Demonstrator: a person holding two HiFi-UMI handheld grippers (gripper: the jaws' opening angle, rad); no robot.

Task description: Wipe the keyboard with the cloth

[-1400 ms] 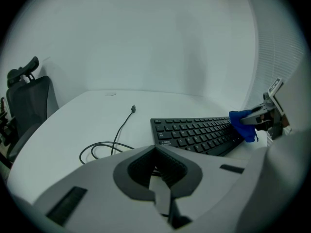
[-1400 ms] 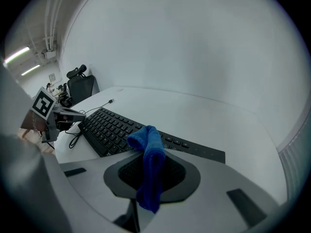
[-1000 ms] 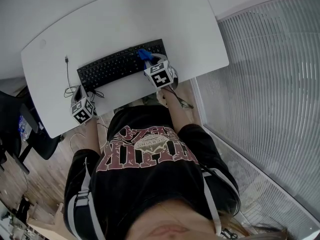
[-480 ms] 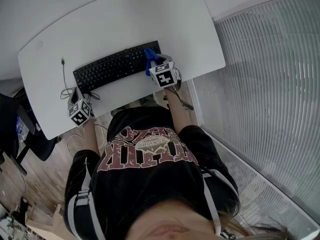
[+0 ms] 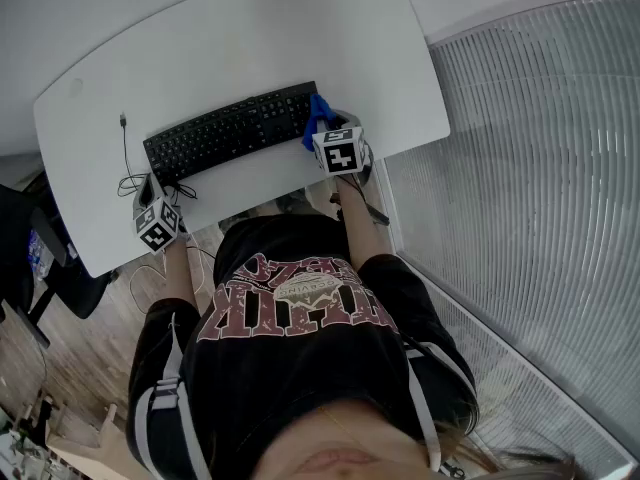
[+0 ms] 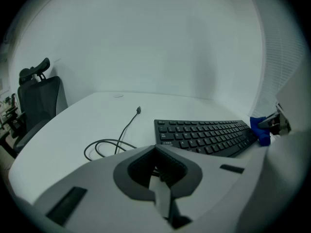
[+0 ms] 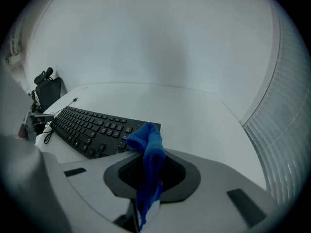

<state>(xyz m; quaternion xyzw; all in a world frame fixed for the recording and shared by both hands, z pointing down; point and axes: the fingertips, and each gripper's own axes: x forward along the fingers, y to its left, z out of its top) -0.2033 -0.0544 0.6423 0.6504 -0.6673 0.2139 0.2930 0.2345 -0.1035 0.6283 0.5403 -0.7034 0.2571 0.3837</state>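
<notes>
Your right gripper (image 5: 327, 134) is clamped on the blue cloth (image 5: 317, 115): in the right gripper view the jaws pinch its lower part, and the bunched top (image 7: 147, 141) stands up in front of them, against the right end of the black keyboard (image 5: 228, 130). Whether the cloth presses on the keys cannot be told. Your left gripper (image 5: 150, 194) has its jaws closed together with nothing between them. It sits at the front left edge of the white desk (image 5: 250, 38), just off the keyboard's left end. A thin dark cable (image 6: 109, 147) lies looped on the desk between that gripper and the keyboard, and its loose plug end (image 5: 124, 120) points toward the back of the desk. The keyboard lies slanted across the front of the desk. A dark office chair (image 6: 36, 98) stands beyond the desk's left side. A ribbed translucent panel (image 5: 530, 168) runs close along the right side, next to your right arm.
</notes>
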